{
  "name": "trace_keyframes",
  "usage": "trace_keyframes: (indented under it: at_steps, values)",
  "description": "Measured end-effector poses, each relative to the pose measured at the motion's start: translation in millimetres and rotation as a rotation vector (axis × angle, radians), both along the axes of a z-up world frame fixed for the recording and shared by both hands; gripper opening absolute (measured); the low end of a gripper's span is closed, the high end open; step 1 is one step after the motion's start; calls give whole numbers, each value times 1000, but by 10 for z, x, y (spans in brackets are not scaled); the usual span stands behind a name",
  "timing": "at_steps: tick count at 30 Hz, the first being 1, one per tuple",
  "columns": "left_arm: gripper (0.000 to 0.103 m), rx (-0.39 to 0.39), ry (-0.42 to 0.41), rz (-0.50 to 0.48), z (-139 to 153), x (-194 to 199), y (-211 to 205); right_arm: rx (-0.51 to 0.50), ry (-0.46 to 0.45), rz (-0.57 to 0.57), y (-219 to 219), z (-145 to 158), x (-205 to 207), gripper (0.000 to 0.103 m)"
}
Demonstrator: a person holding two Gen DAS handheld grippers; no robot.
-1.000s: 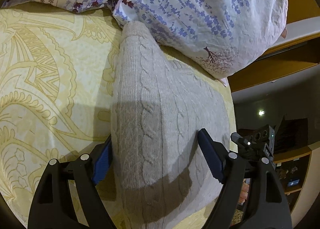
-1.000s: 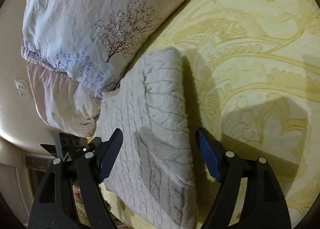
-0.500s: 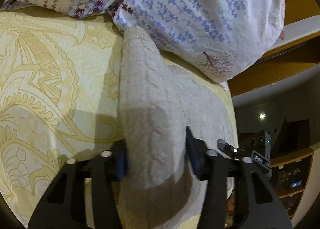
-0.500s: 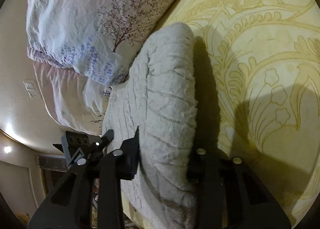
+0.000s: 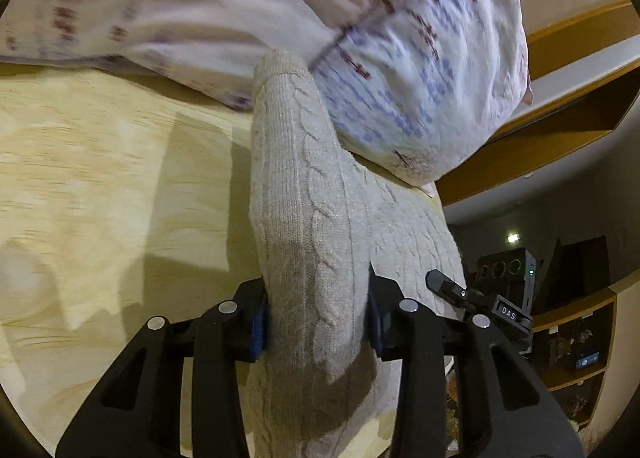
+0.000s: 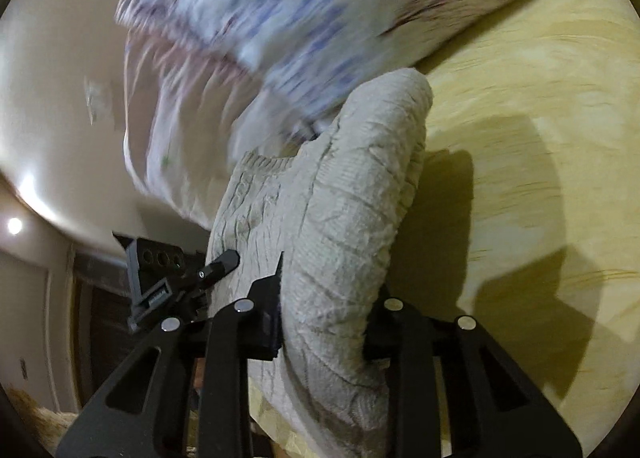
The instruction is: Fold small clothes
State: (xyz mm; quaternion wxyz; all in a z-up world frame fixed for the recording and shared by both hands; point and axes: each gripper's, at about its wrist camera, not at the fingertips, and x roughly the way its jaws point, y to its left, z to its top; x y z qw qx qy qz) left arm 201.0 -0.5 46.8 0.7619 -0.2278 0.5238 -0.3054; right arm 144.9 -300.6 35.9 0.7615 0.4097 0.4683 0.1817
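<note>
Left gripper (image 5: 316, 328) and right gripper (image 6: 322, 316) have just been closing; each now pinches a bunched fold of the beige cable-knit sweater (image 5: 304, 193), raised above the yellow bedsheet (image 5: 100, 177), beside the floral pillow (image 5: 420, 69).

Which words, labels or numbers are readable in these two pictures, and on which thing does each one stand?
"DAS": on the small label of the black right tongs, seen from the left wrist.
Label on the grey-black left tongs, seen from the right wrist: blurred, unreadable.
Beige cable-knit sweater, floral pillow: no text visible.
</note>
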Motion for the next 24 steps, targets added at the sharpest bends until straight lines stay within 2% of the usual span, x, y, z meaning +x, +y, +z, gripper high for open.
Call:
trace_keyframes:
  at_steps: [2, 7, 10, 12, 15, 18, 20, 22, 23, 24]
  values:
    - [39, 21, -11, 15, -13, -4, 148, -47, -5, 26, 178, -17, 51, 26]
    - [42, 94, 38, 89, -397, -16, 390, -243, 46, 54, 459, -263, 183, 26]
    - [51, 66, 28, 147, -500, -39, 436, -236, 58, 53, 439, -282, 224, 28]
    - [56, 99, 13, 152, -484, -44, 400, -254, 71, 69, 439, -243, 221, 33]
    - [60, 183, -45, 142, -336, -88, 384, -247, 69, 39, 351, -175, 133, 38]
    - [68, 274, -162, 154, -75, -206, 366, -245, 43, -30, 212, -97, 22, 39]
    - [75, 305, -240, 141, 83, -301, 303, -242, 29, -66, 136, -59, -12, 39]
    - [77, 330, -309, 95, 201, -395, 160, -259, 24, -72, 126, -52, 21, 29]
    - [79, 346, -338, 60, 227, -438, 50, -270, 23, -70, 126, -49, 31, 20]
    - [80, 365, -351, 33, 212, -444, -68, -303, 23, -68, 147, -45, 54, 14]
